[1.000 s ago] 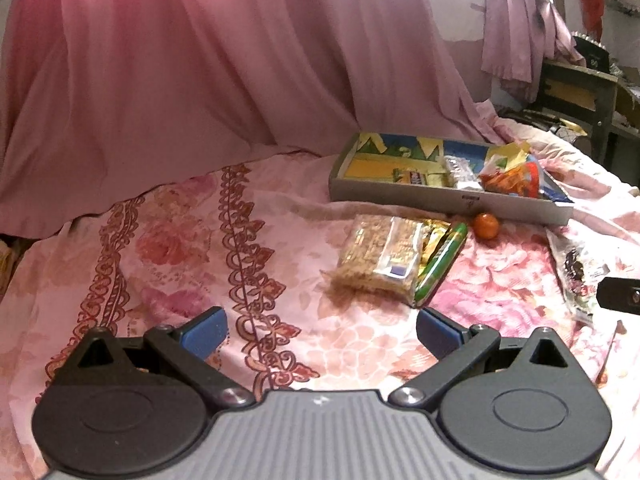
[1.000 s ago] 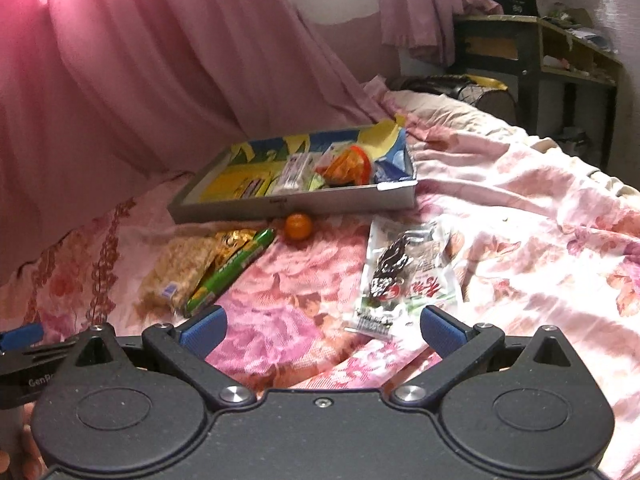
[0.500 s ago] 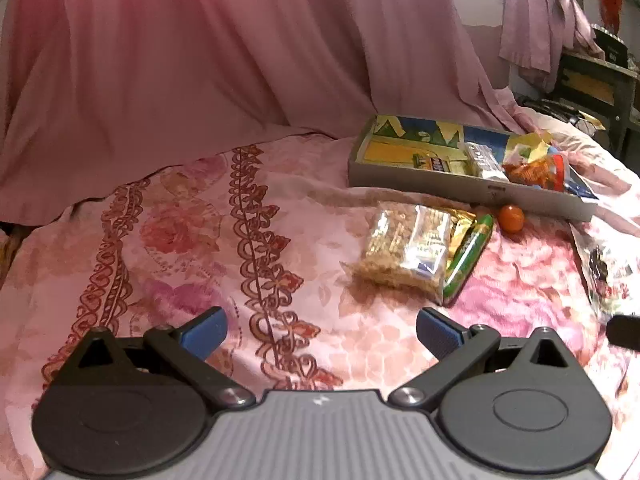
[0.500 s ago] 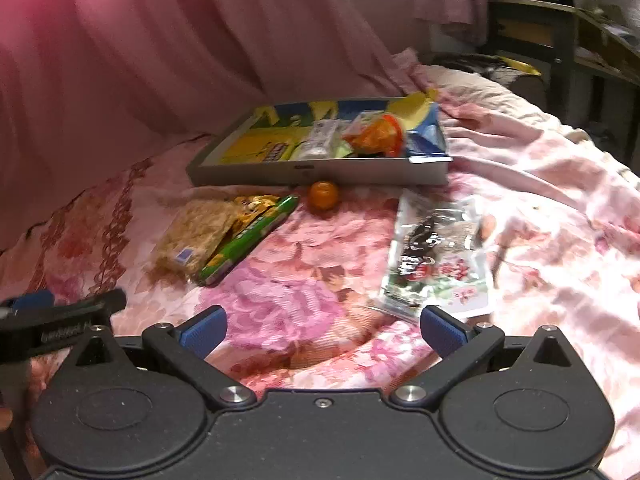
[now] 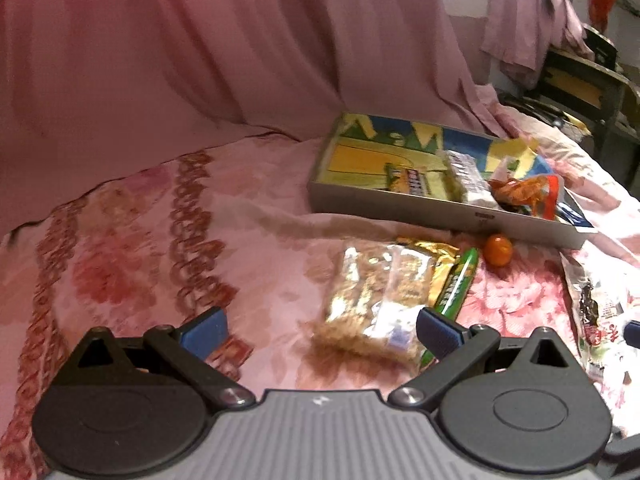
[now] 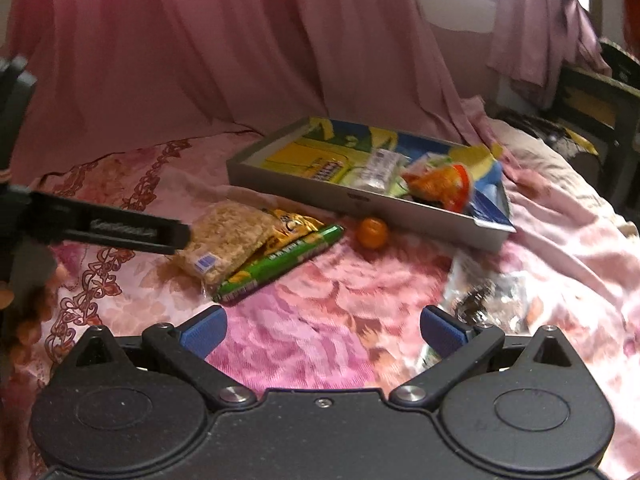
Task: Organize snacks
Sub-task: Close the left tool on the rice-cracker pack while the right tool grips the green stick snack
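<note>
A grey tray point(image 5: 420, 210) point(image 6: 304, 186) with several snacks inside lies on a pink floral bed. In front of it lie a clear pack of puffed rice bars point(image 5: 376, 300) point(image 6: 228, 236), a gold packet point(image 5: 436, 260) point(image 6: 292, 224), a green stick pack point(image 5: 456, 284) point(image 6: 280, 260), a small orange point(image 5: 498, 250) point(image 6: 372, 233) and a clear bag of dark snacks point(image 5: 596, 308) point(image 6: 488, 296). My left gripper point(image 5: 318, 330) is open and empty just before the rice bars. My right gripper point(image 6: 320, 332) is open and empty beside the dark snack bag. One finger of the left gripper point(image 6: 108, 230) shows in the right wrist view.
A pink curtain point(image 5: 240, 60) hangs behind the bed. A dark wooden desk point(image 5: 580, 80) with cloth draped over it stands at the far right. The bedsheet point(image 6: 560, 240) is rumpled to the right of the tray.
Both grippers have moved forward toward the snacks and turned a little left. The rice bars now sit close to the left fingers. The left gripper's finger now reaches further into the right wrist view.
</note>
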### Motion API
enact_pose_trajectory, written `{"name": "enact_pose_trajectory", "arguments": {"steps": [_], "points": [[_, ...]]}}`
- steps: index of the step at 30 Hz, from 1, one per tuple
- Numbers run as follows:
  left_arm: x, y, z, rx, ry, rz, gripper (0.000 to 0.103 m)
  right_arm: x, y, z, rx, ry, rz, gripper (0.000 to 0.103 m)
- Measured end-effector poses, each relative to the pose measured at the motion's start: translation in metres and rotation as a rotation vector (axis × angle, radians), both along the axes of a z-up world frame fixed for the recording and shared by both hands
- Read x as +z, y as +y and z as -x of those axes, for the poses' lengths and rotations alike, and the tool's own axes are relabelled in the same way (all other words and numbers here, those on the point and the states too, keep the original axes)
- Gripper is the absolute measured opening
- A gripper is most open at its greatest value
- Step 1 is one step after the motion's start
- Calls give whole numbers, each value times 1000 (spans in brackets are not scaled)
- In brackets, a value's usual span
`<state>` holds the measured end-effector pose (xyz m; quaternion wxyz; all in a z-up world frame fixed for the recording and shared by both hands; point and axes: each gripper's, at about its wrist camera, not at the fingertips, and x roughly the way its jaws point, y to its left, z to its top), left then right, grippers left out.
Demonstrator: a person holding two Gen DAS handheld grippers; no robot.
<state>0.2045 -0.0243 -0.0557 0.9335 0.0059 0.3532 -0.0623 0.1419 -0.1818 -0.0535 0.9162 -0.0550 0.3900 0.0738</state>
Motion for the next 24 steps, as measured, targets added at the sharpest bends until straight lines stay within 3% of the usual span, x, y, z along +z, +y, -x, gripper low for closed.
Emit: {"name": "enact_pose_trajectory", "arguments": {"steps": [7,16,24], "points": [[-16,-17,-31,-99,72,5,103,-8,5,-11,-1,-30,29,102],[-30,-25,-57,-141,115,40,102,-19,1,-20,-55,-20,29,102],[-36,-4,-63,-155,130,68,84,-24,10,-34,-64,-41,9,102]]}}
